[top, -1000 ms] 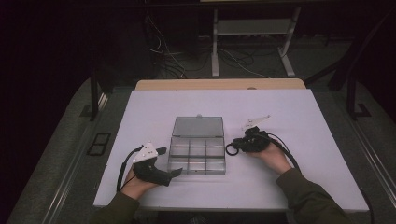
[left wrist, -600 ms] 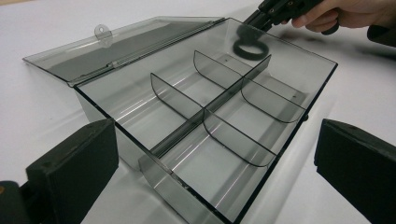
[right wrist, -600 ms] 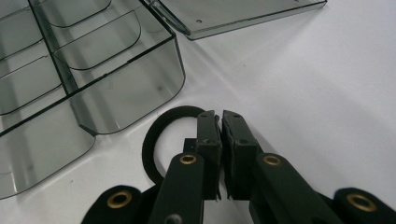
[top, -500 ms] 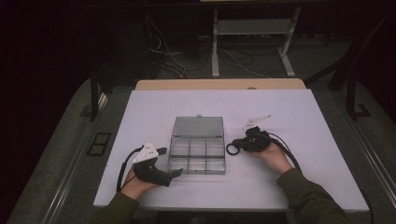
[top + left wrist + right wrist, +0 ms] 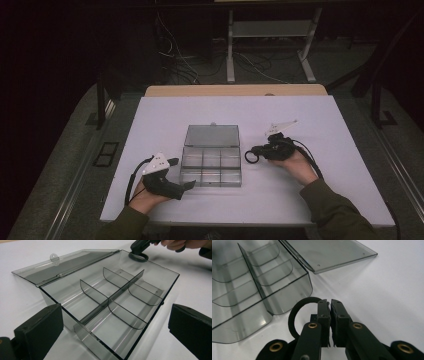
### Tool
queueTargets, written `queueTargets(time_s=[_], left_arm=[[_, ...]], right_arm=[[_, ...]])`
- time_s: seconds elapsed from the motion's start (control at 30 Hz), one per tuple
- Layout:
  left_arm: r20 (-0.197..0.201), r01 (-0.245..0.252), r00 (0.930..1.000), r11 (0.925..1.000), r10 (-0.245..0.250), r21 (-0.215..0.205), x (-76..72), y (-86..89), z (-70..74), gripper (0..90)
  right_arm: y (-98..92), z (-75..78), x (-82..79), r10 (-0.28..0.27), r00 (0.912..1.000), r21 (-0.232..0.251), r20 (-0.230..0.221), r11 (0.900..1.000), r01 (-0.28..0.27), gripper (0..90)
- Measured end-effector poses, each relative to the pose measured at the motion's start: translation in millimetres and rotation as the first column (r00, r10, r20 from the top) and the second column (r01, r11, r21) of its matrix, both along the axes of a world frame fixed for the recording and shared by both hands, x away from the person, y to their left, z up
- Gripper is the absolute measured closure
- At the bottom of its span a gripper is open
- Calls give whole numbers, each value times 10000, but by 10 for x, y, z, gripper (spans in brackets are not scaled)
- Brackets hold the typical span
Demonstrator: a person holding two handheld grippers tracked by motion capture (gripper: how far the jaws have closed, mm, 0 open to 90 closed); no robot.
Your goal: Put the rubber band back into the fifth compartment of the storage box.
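Observation:
A clear grey compartment box (image 5: 211, 159) stands in the middle of the white table, its lid (image 5: 212, 135) laid flat behind it. Its compartments hold nothing (image 5: 110, 300). My left gripper (image 5: 181, 173) rests at the box's near left corner, open, with its jaws on either side of that corner (image 5: 115, 315) and clear of it. Just right of the box my right gripper (image 5: 257, 151) lies on the table, shut on a black ring (image 5: 249, 157). The right gripper view shows the jaws nearly together (image 5: 330, 303) with the ring (image 5: 293, 315) looping out to their left, beside the box wall (image 5: 287, 297).
The white table top (image 5: 310, 120) reaches well beyond the box on both sides. A wooden strip (image 5: 235, 90) runs along its far edge. Behind it are a metal stand (image 5: 270, 30) and loose cables (image 5: 180, 70) on the dark floor.

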State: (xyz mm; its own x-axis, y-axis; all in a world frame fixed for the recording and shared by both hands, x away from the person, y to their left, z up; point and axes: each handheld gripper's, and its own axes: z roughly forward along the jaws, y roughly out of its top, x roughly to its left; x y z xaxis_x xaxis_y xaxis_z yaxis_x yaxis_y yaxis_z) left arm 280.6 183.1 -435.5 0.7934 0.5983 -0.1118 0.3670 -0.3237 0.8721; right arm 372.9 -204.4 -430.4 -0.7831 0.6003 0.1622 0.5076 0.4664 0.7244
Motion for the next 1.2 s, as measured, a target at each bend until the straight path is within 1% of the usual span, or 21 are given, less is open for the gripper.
queueTargets(time_s=[0.17,0.3,0.43,0.57,0.67,0.87,1.2], left_arm=[[21,21,10000,10000,-21,4,-2,-6,1,0],[7,47,10000,10000,-47,23,-4,-8,0,0],[0,46,10000,10000,-46,1,-2,-8,0,0],[7,15,10000,10000,-15,-22,0,-6,2,0],[5,18,10000,10000,-18,-8,0,-8,3,0],[26,28,10000,10000,-28,-17,0,-9,7,0],[-6,7,10000,10000,-7,-73,-1,-8,7,0]], right_arm=[[-24,91,-30,88,10000,269,20,9996,-89,850],[-28,148,-55,204,9997,349,106,9992,-207,850],[-20,184,-72,278,9996,395,91,9988,-281,850],[2,223,-87,476,9988,494,138,9976,-482,850],[41,261,-104,586,9982,488,87,9971,-590,851],[132,350,-87,805,9967,689,115,9943,-811,851],[330,435,-41,1237,9919,843,297,9885,-1258,851]])
